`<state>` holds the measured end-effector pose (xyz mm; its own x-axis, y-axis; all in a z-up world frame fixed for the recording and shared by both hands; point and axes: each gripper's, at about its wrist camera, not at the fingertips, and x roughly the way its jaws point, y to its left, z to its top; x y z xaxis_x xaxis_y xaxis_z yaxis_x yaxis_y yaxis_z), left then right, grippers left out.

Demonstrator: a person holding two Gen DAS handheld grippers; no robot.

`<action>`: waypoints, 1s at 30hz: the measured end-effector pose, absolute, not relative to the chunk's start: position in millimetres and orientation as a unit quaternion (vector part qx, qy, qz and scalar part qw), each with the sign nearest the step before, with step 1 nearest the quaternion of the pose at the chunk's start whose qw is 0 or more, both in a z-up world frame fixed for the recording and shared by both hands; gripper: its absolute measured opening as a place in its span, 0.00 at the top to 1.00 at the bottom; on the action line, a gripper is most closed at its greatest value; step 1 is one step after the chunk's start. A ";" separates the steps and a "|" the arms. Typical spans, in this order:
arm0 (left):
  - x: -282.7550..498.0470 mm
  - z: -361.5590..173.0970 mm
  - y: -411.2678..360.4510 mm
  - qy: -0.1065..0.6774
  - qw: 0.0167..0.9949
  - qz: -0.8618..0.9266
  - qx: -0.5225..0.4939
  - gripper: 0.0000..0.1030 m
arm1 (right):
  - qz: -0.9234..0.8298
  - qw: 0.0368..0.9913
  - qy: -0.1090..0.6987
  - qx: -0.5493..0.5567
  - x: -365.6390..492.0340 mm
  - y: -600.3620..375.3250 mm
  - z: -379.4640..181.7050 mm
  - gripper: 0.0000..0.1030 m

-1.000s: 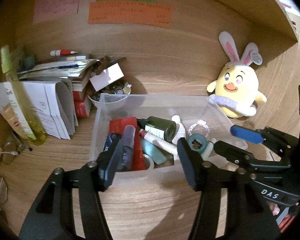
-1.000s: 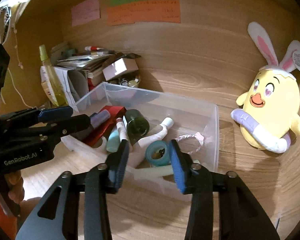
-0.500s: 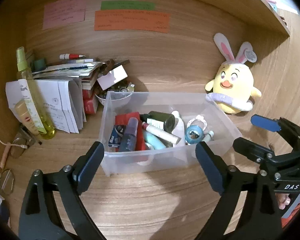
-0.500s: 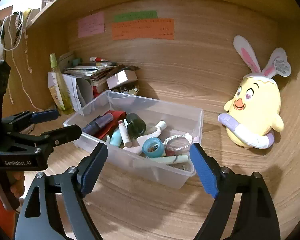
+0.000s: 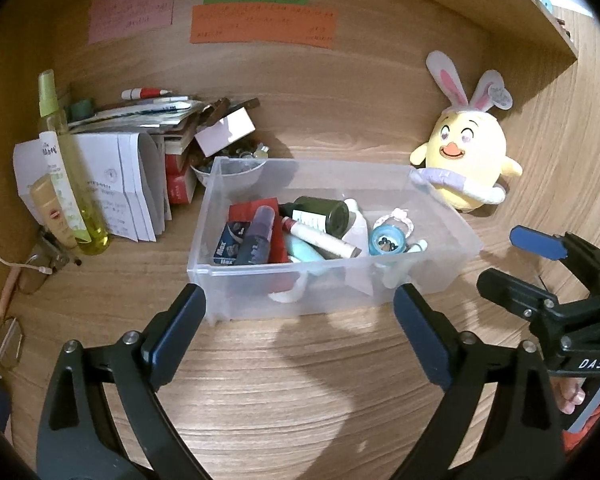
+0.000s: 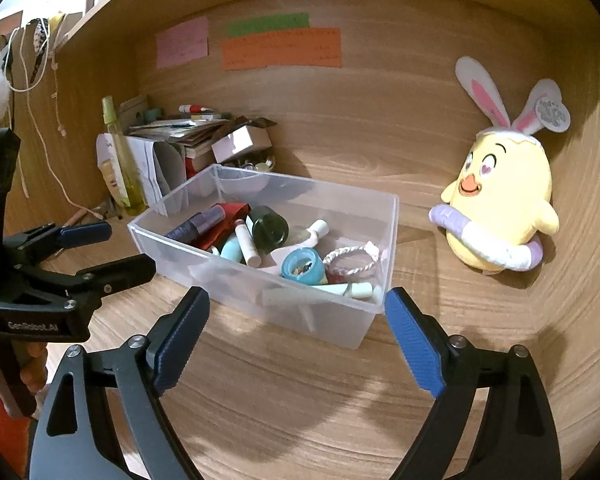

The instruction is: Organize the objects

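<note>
Your left gripper (image 5: 300, 324) stands released and empty; your right gripper (image 6: 296, 326) has its jaws opening, nothing between them. Both hang just short of the clear plastic bin (image 5: 444, 276), mid-desk, which is crowded with small bottles and tubes. Reach in carelessly and a wide finger may catch the near rim (image 6: 260, 280) and shove or tip the bin. The teal cap (image 6: 302, 266), possibly loose, could roll toward the plush chick (image 6: 500, 208).
</note>
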<state>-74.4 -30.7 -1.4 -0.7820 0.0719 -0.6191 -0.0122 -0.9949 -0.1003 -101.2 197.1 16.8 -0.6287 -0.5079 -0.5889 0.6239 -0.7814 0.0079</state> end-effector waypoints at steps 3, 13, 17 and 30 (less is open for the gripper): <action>-74.8 -3.5 -31.5 -0.048 0.022 0.942 -0.333 0.07 | -0.897 0.314 0.097 0.296 -102.1 198.4 15.1 0.15; -76.1 -4.9 -32.0 -0.050 0.023 0.941 -0.335 0.07 | -0.895 0.315 0.095 0.302 -103.5 197.6 12.5 0.15; -75.9 -4.9 -31.8 -0.050 0.022 0.941 -0.335 0.07 | -0.895 0.315 0.094 0.301 -103.1 197.7 13.2 0.15; -75.4 -3.8 -30.8 -0.049 0.022 0.941 -0.334 0.07 | -0.896 0.314 0.094 0.300 -103.0 197.5 13.0 0.15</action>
<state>-75.4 -30.8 -3.8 -0.7763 0.0743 -0.6259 -0.0087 -0.9942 -0.1072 -103.0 197.5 13.0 -0.6227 -0.5067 -0.5962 0.6195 -0.7848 0.0200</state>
